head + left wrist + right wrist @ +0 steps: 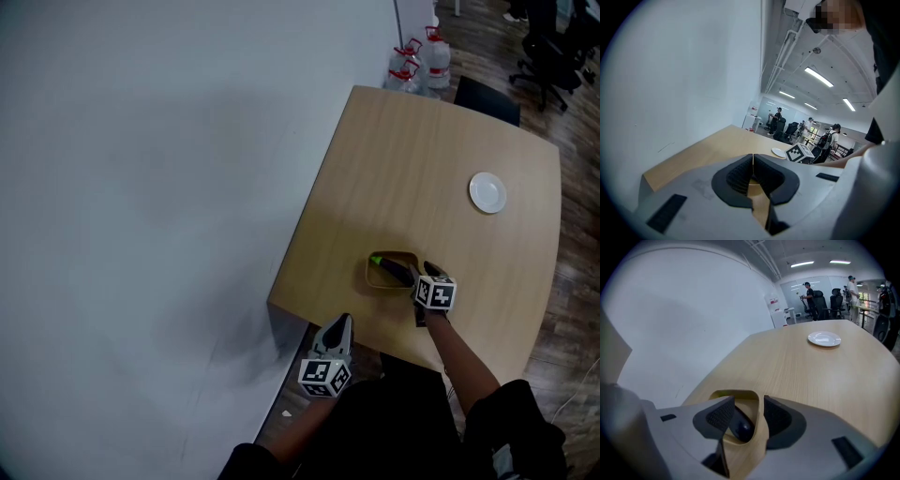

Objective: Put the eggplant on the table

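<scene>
A dark purple eggplant (392, 270) with a green stem lies in a small wooden bowl (377, 278) near the front of the light wood table (422, 169). My right gripper (419, 273) reaches over the bowl's right side. In the right gripper view its jaws (747, 414) stand open astride the bowl's near wall (759, 437), and the eggplant (740, 428) lies inside by the left pad without being pinched. My left gripper (343, 324) hangs off the table's front edge; its fingertips (752, 161) meet with nothing between them.
A white plate (487, 192) sits far right on the table. A dark chair (487, 98) stands at the far edge, with water bottles (417, 61) on the floor behind. A white wall runs along the left. People and office chairs are in the background (806, 129).
</scene>
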